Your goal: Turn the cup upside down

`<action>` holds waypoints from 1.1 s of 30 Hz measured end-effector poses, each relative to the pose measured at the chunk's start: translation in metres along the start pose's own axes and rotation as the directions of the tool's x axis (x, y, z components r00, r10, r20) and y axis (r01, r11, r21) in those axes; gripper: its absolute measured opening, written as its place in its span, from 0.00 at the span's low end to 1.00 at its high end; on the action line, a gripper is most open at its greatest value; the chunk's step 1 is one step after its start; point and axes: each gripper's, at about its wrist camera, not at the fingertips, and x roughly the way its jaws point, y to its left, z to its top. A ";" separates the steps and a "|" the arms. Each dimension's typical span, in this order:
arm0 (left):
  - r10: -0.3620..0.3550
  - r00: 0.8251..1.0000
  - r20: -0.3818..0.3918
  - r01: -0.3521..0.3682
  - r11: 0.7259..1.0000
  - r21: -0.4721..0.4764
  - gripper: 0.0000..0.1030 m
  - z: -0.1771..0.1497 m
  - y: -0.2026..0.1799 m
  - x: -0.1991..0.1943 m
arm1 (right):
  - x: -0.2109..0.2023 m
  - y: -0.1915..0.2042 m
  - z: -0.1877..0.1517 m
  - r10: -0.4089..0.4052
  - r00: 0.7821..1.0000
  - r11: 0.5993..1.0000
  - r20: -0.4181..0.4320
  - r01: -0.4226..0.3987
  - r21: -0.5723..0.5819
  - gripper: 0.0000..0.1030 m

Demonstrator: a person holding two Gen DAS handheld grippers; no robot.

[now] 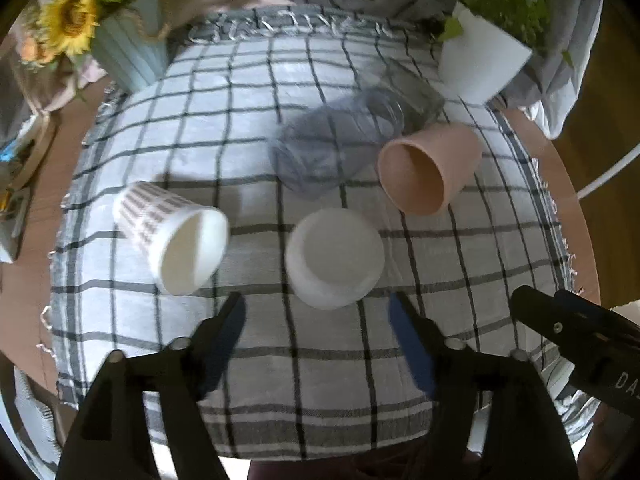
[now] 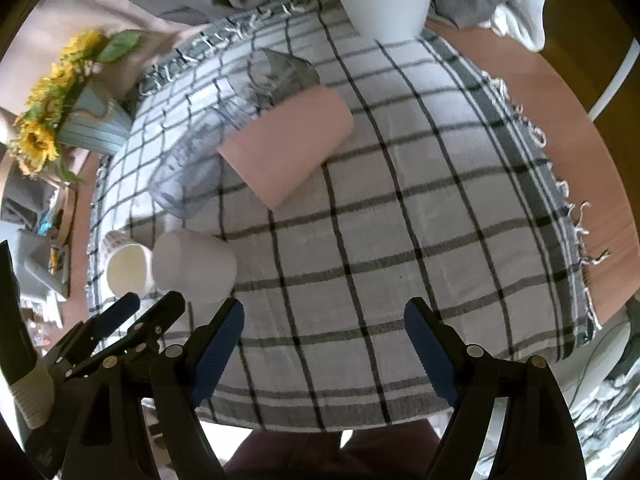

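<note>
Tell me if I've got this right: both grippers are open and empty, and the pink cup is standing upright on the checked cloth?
Not quite. The pink cup lies on its side on the checked cloth, as the left wrist view shows. The left gripper and right gripper are indeed open and empty.

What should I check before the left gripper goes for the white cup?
1. Left gripper open: ok.
2. White cup lined up between its fingers: ok.
3. White cup already upside down: cannot tell.
4. Striped cup apart from the white cup: ok.
5. Right gripper open, holding nothing: ok.
6. Pink cup lying on its side against the clear glass: not ok.
</note>
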 end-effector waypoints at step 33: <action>0.129 0.963 0.238 -0.116 0.991 -0.068 0.99 -0.048 0.086 -0.121 | -0.107 0.093 -0.079 -0.022 0.925 0.996 0.378 0.053 -0.072 0.87</action>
